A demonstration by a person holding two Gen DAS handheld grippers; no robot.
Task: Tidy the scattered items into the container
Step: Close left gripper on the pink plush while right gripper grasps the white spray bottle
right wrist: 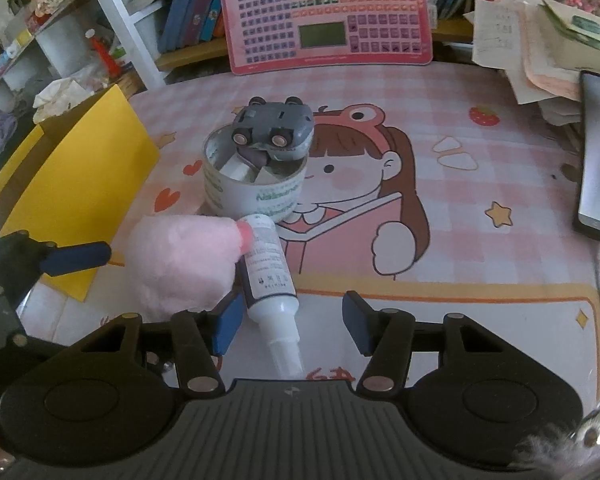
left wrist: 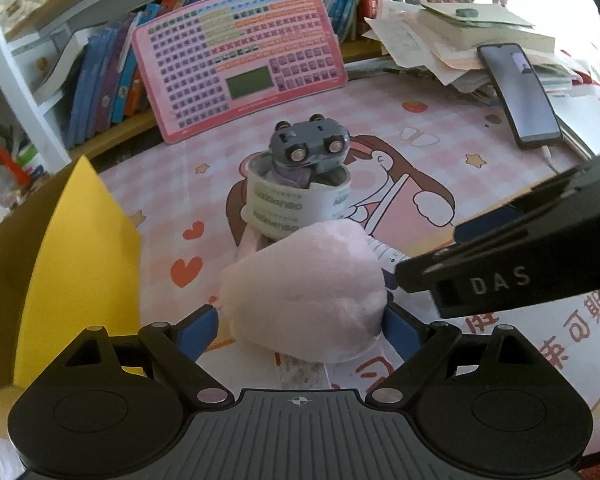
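A pink plush toy (left wrist: 304, 300) lies on the patterned desk mat, and my left gripper (left wrist: 300, 330) stands open with its blue pads on either side of the plush. Beside the plush lies a white spray bottle (right wrist: 270, 276) with its nozzle toward me. My right gripper (right wrist: 292, 326) straddles the bottle. Its left pad is close against the bottle, and a clear gap shows at the right pad. Farther back a white round tub (right wrist: 252, 196) holds small items, with a grey toy car (right wrist: 276, 128) wheels-up on top. An open yellow-lined cardboard box (left wrist: 80, 260) stands at the left.
A pink button board (left wrist: 240, 56) leans on the bookshelf at the back. A phone (left wrist: 520, 92) rests against a pile of papers (left wrist: 440, 40) at the right, with its cable trailing over the mat. Shelves at the far left hold clutter.
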